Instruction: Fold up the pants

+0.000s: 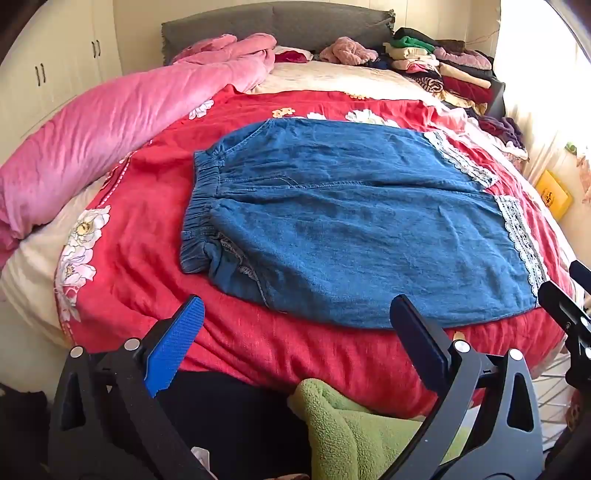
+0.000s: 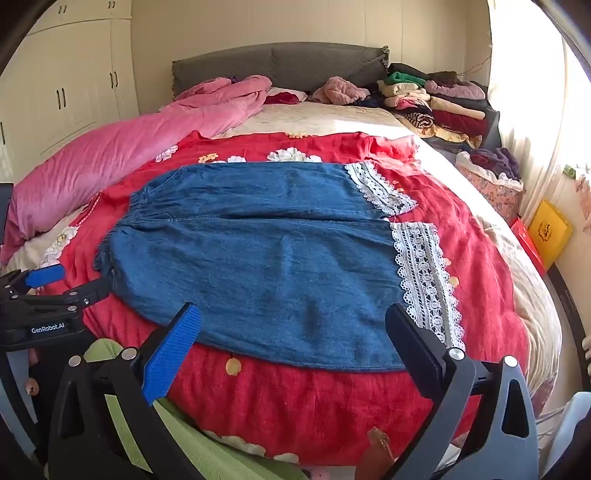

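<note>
Blue denim pants [image 1: 351, 221] with white lace cuffs [image 1: 522, 240] lie spread flat on the red floral blanket [image 1: 147, 258], waistband to the left, legs to the right. They also show in the right wrist view [image 2: 266, 251], lace cuffs [image 2: 424, 273] at right. My left gripper [image 1: 297, 314] is open and empty, just short of the pants' near edge. My right gripper [image 2: 293, 321] is open and empty over the near edge by the lower cuff. The left gripper also shows at the left of the right wrist view [image 2: 70, 282].
A pink quilt [image 1: 110, 125] lies along the bed's left side. Stacks of folded clothes [image 1: 443, 70] sit at the far right by the grey headboard [image 1: 277, 22]. A green fleece cloth [image 1: 351, 424] lies below the grippers. Yellow box [image 2: 548, 232] stands beside the bed.
</note>
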Available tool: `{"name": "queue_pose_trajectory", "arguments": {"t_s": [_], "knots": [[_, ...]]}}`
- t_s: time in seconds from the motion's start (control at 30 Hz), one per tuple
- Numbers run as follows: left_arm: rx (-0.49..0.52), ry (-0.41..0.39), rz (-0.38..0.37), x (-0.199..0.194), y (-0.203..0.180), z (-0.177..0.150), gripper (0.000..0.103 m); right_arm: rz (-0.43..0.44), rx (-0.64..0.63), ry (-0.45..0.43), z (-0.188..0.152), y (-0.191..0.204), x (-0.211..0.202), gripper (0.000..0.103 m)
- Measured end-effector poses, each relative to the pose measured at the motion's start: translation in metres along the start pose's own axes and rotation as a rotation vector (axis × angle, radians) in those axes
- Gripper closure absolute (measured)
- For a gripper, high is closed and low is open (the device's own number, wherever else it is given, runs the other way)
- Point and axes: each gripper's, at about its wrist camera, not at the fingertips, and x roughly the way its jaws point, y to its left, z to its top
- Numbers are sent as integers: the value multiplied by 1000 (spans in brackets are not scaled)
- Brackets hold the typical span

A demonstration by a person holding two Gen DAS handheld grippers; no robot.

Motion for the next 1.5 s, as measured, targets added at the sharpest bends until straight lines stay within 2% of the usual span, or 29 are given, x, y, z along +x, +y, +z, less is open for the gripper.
{"name": "queue_pose_trajectory", "arguments": {"t_s": [0.03,1.5], "knots": [[0,-5,4,0,0,0,8,18,17,9,0,-2,1,4],[34,-19,15,-8,-6,1,8,4,9,22,-2,-3,1,4]]}}
